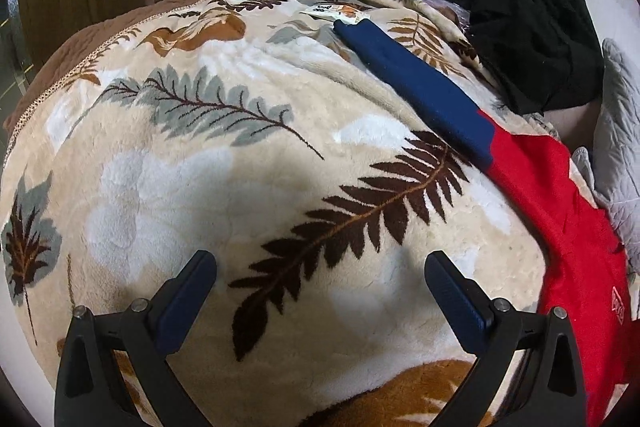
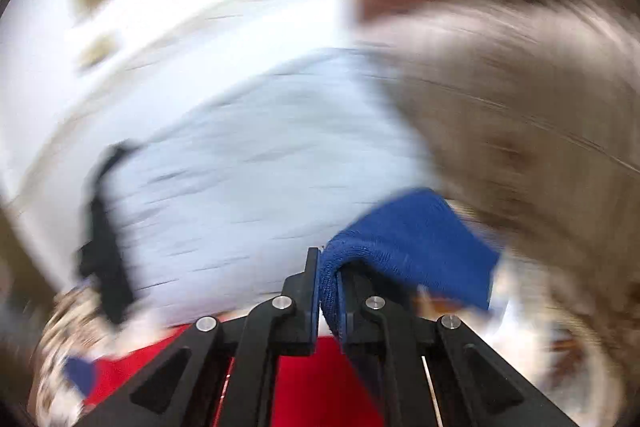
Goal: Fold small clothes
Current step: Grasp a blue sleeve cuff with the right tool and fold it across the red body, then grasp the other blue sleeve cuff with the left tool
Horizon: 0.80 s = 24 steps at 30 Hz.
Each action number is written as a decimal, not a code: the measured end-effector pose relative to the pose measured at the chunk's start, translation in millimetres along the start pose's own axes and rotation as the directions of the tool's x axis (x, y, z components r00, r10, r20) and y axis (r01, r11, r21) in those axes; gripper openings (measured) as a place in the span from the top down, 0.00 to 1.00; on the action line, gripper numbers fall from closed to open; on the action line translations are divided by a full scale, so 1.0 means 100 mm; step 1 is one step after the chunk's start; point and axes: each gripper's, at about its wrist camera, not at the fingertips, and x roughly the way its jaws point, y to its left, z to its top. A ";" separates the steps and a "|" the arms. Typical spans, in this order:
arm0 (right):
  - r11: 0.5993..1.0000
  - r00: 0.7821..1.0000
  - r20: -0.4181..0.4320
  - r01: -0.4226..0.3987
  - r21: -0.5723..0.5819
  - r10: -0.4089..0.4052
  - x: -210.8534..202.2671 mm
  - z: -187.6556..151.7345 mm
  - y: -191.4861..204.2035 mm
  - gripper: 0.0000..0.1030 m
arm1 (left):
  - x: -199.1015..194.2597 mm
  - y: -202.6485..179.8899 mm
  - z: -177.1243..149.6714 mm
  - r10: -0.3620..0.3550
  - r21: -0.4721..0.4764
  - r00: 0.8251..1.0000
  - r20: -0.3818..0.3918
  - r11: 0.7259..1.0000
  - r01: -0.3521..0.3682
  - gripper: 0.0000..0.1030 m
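The right fingers (image 2: 327,277) pinch the blue cuff (image 2: 404,239) of the red top (image 1: 568,227) — soft, light and floppy, best held at an edge. The left fingers (image 1: 320,291) are wide apart, holding nothing, above the leafy blanket (image 1: 192,163) where the top lies.

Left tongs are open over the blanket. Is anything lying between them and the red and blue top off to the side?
Nothing visible does. Between the left tongs and the red and blue top there is only bare leaf-print blanket. The black clothes lie beyond the top, out of the path.
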 end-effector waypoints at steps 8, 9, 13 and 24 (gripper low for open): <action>0.968 0.902 -0.372 -0.250 -0.035 0.220 0.74 -1.49 1.08 0.09 | -0.02 -0.02 -0.01 -0.012 0.012 1.000 -0.005 1.000 0.012 0.00; 0.968 0.887 -0.401 -0.252 -0.002 0.230 0.75 -1.63 1.00 0.10 | -0.02 -0.02 0.00 -0.016 0.007 1.000 -0.002 1.000 0.016 0.00; 0.972 0.898 -0.376 -0.229 0.046 0.229 0.50 -1.79 0.71 0.10 | -0.08 -0.08 -0.03 -0.027 0.026 0.999 0.024 0.999 0.027 0.00; 0.940 0.872 -0.355 -0.296 0.167 0.338 0.29 -2.09 0.20 0.10 | -0.72 -1.26 -0.10 -0.420 0.339 0.906 -0.053 0.846 0.412 0.00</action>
